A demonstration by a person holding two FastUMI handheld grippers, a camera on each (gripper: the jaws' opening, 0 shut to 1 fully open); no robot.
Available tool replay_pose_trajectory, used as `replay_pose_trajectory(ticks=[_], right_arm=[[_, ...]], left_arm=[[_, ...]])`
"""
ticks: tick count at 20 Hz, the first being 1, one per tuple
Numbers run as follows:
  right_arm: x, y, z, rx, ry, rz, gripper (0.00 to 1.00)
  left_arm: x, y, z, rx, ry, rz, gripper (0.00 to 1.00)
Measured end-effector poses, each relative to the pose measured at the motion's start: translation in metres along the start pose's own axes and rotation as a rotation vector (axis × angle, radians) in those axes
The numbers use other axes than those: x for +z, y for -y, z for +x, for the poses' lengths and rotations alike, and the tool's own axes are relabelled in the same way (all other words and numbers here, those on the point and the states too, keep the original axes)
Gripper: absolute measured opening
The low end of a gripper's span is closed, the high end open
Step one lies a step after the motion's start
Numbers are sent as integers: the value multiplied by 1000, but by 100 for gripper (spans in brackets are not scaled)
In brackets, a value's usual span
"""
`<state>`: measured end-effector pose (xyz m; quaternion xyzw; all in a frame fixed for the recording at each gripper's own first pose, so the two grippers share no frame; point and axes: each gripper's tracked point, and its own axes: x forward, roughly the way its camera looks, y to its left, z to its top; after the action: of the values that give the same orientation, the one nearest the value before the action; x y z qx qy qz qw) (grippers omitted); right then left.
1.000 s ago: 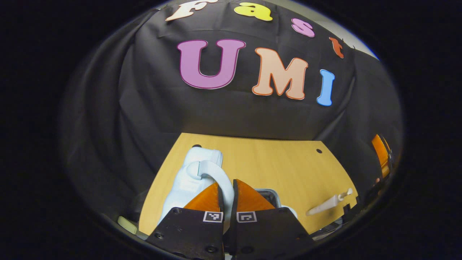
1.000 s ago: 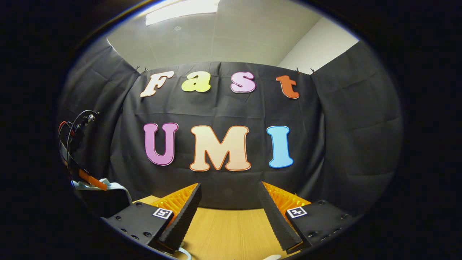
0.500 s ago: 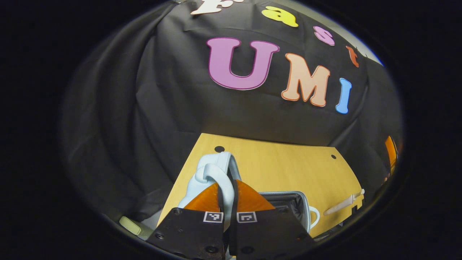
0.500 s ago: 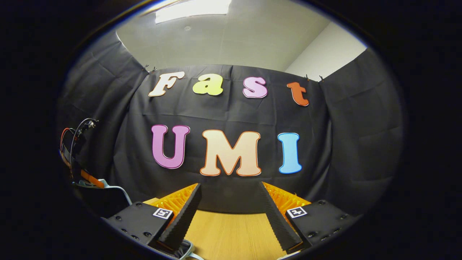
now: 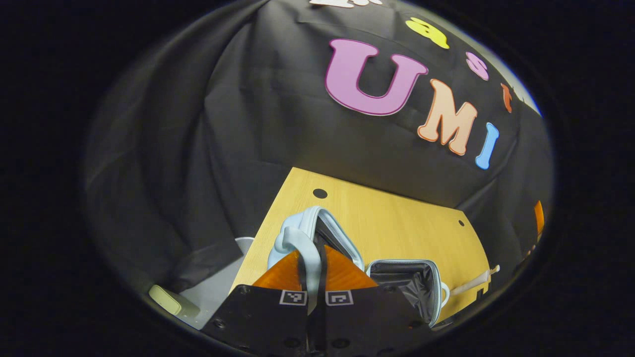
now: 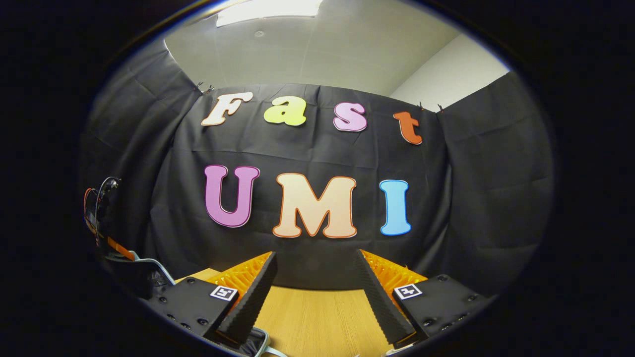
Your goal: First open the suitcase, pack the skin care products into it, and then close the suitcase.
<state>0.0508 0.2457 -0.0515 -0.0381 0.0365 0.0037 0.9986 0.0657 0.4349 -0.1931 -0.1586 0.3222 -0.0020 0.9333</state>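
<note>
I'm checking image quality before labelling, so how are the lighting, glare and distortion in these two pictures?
Left gripper view: dim and even, no glare; fisheye bends the table edge; the left tool, shut on the suitcase handle, looks sharp. Right gripper view: a ceiling light blows out at the top; the open right tool is sharp; the walls curve.

Left gripper [image 5: 312, 258]: black body, orange wedge-shaped fingers [image 5: 283, 272], drawn almost together. Both fingers press on the pale blue curved plastic handle [image 5: 308, 258] that runs up between them (the one thing in its grip). Handle arches forward and to the left past the fingertips.

Right gripper [image 6: 315, 292]: black body, orange ribbed fingers with black toothed pads [image 6: 250, 302], spread wide, nothing between them. Held about level, pointing forward.

In the right gripper view, the left gripper appears far off to the left, an orange finger [image 6: 118, 248] and cables above it.
</note>
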Motion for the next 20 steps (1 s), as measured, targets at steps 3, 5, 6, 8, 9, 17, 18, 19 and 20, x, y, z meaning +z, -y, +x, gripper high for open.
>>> replay_pose_trajectory(ticks=[3,5,6,8,9,17,18,19,20], right_arm=[[-3,-10,2,9,-4,-13,98],[-6,-16,3,18,-13,-18,98],[-8,-20,4,24,-18,-20,98],[-8,-25,6,31,-23,-27,98],[-9,-27,6,34,-23,-28,100],[-13,-40,6,57,-38,-43,98],[-11,-41,6,59,-37,-49,98],[-11,-41,7,61,-35,-54,98],[-10,-41,7,61,-34,-57,98]], left_arm=[[-12,-21,5,-23,-10,-89,0],[-23,-34,9,-39,-18,-151,0],[-30,-41,12,-49,-22,-187,0],[-44,-52,16,-66,-35,-258,0],[-51,-56,17,-80,-35,-284,0],[-75,-82,20,-204,-15,-480,0],[-77,-85,21,-216,-16,-504,0],[-82,-87,23,-230,-20,-533,0],[-85,-90,26,-240,-28,-567,1]])
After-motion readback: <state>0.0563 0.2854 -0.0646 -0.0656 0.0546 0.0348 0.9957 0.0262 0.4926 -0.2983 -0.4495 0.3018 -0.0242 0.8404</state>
